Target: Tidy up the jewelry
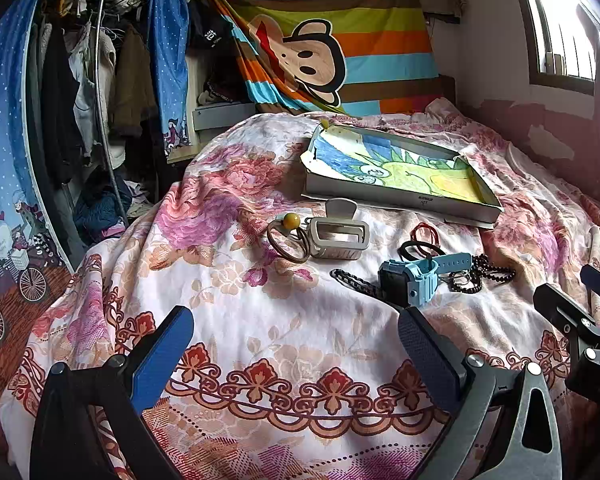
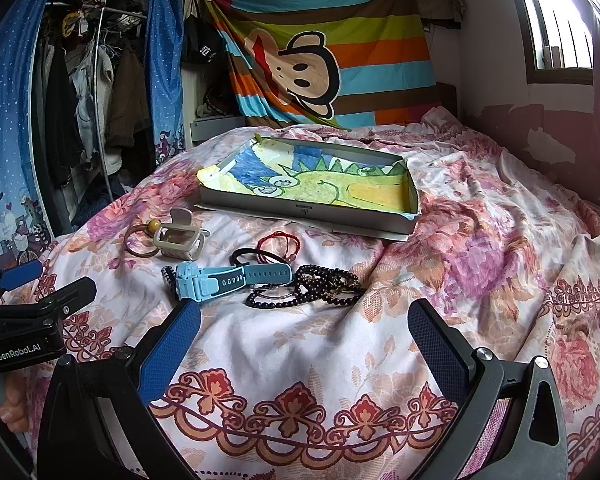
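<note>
Jewelry lies on a floral bedspread (image 1: 260,320). A blue watch (image 1: 416,276) (image 2: 220,280), dark bead bracelets (image 1: 480,276) (image 2: 320,284), black hair ties (image 2: 248,256), a red cord bracelet (image 1: 424,234) (image 2: 280,242), a grey hair claw (image 1: 336,234) (image 2: 180,238) and a brown ring with a yellow bead (image 1: 288,240) (image 2: 140,240) lie in front of a shallow box (image 1: 396,168) (image 2: 312,184) lined with a crayon drawing. My left gripper (image 1: 296,344) is open and empty, just short of the watch. My right gripper (image 2: 304,336) is open and empty, just short of the beads.
A clothes rack (image 1: 100,100) with a blue curtain stands left of the bed. A striped monkey blanket (image 1: 332,40) hangs at the headboard. A window (image 1: 560,20) is at the right. The bed's near edge drops off at the left.
</note>
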`<state>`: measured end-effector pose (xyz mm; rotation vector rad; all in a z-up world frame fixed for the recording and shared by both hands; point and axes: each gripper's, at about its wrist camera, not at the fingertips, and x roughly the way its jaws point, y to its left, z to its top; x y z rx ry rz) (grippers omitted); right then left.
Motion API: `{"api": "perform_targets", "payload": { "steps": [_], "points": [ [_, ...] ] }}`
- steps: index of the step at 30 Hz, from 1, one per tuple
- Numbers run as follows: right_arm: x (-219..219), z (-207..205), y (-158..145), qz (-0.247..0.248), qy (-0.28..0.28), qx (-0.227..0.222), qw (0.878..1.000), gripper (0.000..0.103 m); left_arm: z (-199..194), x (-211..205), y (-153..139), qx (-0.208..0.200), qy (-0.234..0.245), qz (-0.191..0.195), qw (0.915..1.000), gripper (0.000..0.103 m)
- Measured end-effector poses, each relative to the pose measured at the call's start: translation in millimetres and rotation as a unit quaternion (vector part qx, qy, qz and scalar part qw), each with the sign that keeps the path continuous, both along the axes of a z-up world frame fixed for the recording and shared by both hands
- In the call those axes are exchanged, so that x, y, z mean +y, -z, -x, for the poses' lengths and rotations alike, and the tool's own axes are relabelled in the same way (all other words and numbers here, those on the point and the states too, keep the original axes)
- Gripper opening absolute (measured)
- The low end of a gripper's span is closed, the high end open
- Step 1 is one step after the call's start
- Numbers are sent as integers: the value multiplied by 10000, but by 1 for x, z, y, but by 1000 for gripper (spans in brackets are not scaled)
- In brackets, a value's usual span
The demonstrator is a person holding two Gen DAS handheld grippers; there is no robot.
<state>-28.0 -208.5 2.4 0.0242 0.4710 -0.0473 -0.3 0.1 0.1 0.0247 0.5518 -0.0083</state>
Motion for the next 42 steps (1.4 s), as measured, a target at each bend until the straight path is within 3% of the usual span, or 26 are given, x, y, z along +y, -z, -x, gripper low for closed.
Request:
{"api": "perform_targets", "payload": {
  "steps": [15, 21, 24, 31, 36, 38, 42],
  "points": [
    [-7, 5, -4, -190, -88, -156, 9997, 102, 0, 0, -1, 2, -4, 35, 10000, 103],
    [-6, 22, -25, 136, -247, -271, 9992, 102, -13, 10, -8, 56, 27, 305, 9995, 103],
    [-15, 23, -43, 63, -459, -133, 9988, 102, -9, 18, -14, 60, 68, 565, 9984, 103],
    [-44, -19, -81, -28, -1128, 823, 9902, 102, -33, 29, -24, 174, 291, 643, 9974, 103],
    [-42, -67, -90, -325, -1170, 1107, 9864, 102, -65, 42, -24, 390, 441, 679, 9960, 102],
    [-34, -84, -86, -308, -1263, 1024, 9862, 102, -79, 47, -21, 520, 465, 657, 9954, 98],
    [-14, -114, -71, -250, -1562, 909, 9832, 102, -104, 55, -14, 759, 524, 726, 9931, 78]
  ]
}}
